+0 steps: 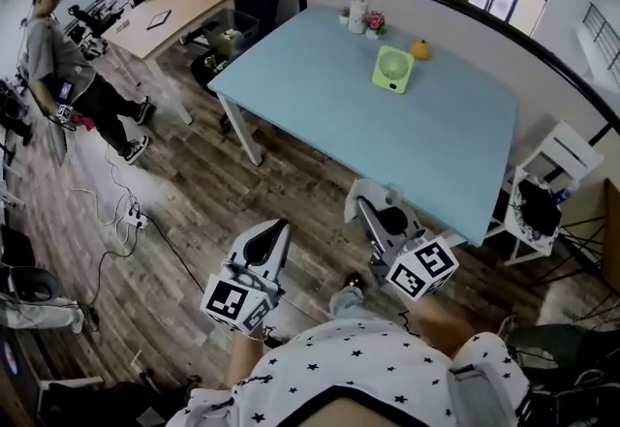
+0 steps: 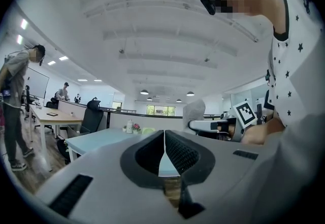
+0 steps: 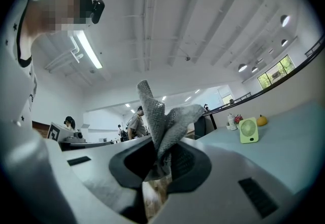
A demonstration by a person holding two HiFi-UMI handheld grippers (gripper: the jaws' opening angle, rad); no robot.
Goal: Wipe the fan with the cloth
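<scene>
grey cloth (image 3: 163,119) clamped in your right gripper (image 3: 161,163)
your left gripper (image 2: 164,151) is closed on nothing; the green fan (image 1: 392,68) stands well apart on the table (image 1: 387,149).

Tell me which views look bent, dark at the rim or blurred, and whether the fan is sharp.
Head view: fisheye curves the table edges; the fan is small but sharp. Left gripper view: black round rim, shut fingers in focus. Right gripper view: same rim, ceiling lamp glares, cloth sharp.
</scene>
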